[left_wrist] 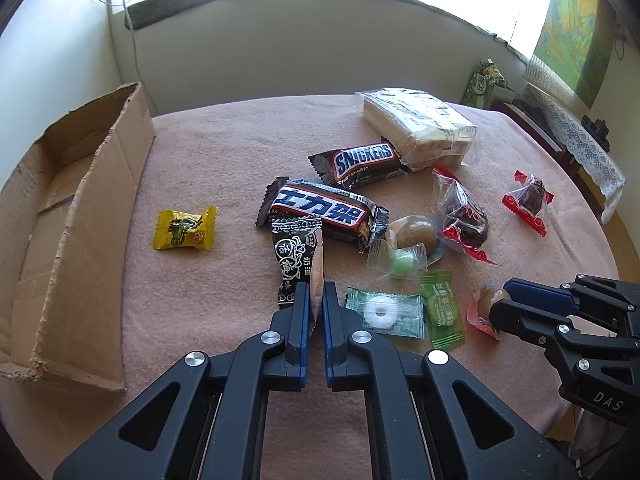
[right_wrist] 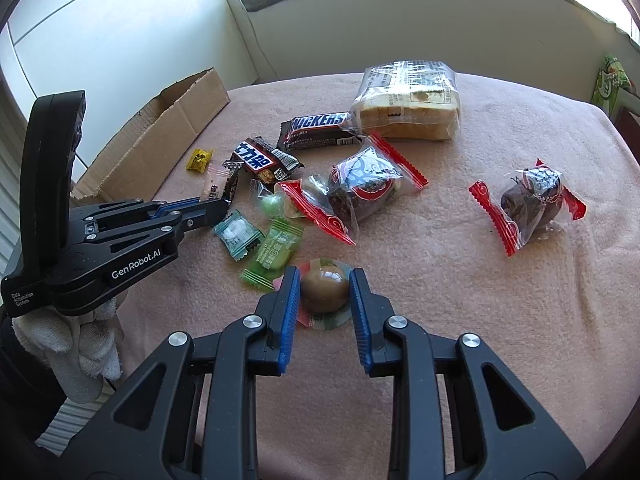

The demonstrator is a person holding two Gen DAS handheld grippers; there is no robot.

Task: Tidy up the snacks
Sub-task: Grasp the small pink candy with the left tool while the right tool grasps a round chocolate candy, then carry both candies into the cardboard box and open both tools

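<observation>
Left wrist view: left gripper [left_wrist: 316, 300] pinching black-and-pink sachet [left_wrist: 298, 264] by its lower edge, jaws pressed onto it, just in front of Chinese-label Snickers bar [left_wrist: 324, 210]. Cardboard box [left_wrist: 80, 216] lying well left of that bar, yellow candy [left_wrist: 185, 228] sitting between.

Right wrist view: right gripper [right_wrist: 325, 292] spreading around wrapped brown egg [right_wrist: 324, 290], pads flanking it; whether touching, cannot tell. Egg lying well in front of that bar [right_wrist: 262, 162], on pink cloth [right_wrist: 460, 300].
</observation>
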